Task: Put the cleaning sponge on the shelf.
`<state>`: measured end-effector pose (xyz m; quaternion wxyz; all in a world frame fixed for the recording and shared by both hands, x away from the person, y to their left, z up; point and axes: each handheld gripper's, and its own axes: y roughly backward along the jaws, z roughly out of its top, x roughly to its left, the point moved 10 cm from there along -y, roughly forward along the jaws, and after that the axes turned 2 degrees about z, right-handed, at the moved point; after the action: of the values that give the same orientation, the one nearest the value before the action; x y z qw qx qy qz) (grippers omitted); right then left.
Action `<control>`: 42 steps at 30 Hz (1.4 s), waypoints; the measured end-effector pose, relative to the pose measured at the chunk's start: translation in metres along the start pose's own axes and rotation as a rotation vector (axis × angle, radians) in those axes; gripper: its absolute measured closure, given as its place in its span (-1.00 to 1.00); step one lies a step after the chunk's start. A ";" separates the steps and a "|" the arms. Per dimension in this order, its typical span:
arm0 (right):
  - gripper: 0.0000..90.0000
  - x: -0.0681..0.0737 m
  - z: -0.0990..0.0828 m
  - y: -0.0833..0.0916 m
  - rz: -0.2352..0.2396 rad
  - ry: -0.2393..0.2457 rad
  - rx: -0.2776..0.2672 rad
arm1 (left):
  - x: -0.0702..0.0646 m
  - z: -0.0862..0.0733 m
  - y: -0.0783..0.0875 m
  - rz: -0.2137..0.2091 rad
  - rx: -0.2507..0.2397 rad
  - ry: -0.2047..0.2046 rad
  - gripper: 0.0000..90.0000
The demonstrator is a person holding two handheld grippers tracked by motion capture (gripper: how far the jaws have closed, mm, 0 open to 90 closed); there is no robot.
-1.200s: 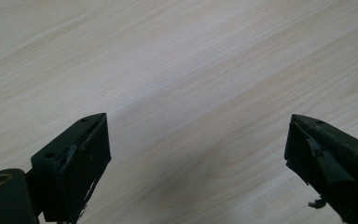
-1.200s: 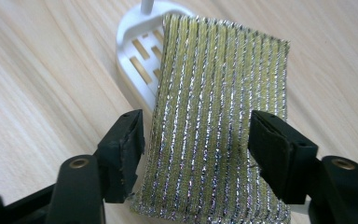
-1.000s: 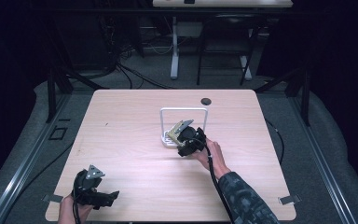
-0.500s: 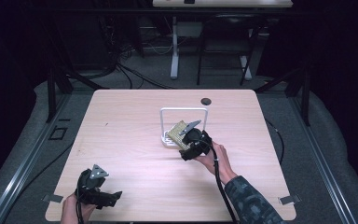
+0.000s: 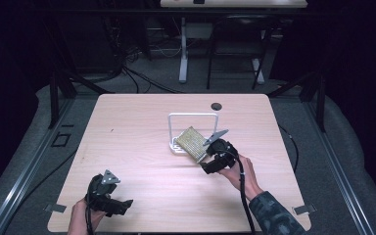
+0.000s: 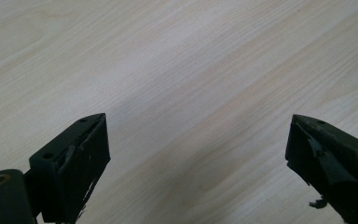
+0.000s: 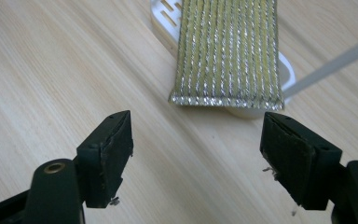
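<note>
High view: I note the gold woven pad (image 5: 192,141) lying tilted across the white rack (image 5: 178,146) near the middle of the bench (image 5: 142,122). My right tongs (image 5: 206,164) sit just beside its near edge, jaws spread wide, holding nothing. Right gripper view confirms the pad's silver-edged end between and beyond the 2 jaws, untouched. My left tongs (image 5: 122,205) rest wide open, empty, at the bench's near-left corner.

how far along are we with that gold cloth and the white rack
Looks done: the gold cloth lies draped over the white rack's base, its near edge overhanging the table. In hand: nothing; the right gripper is open just short of the cloth, and the left gripper is open over bare wood. What is left cannot be told.
</note>
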<state>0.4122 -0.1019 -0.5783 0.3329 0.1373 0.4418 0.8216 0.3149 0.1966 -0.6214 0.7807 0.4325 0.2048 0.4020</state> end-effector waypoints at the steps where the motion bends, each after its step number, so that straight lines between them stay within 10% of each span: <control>1: -0.46 -0.001 -0.003 0.003 -0.004 -0.007 -0.002 | 0.000 0.001 0.000 -0.001 -0.005 0.001 -0.86; 42: -0.77 -0.046 -0.166 0.082 -0.177 -0.260 -0.009 | 0.006 0.009 -0.009 0.014 0.006 -0.015 -0.89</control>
<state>0.3258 -0.2696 -0.6030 0.4588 0.2015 0.4015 0.7666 0.3285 0.1945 -0.6241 0.7780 0.4393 0.1971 0.4035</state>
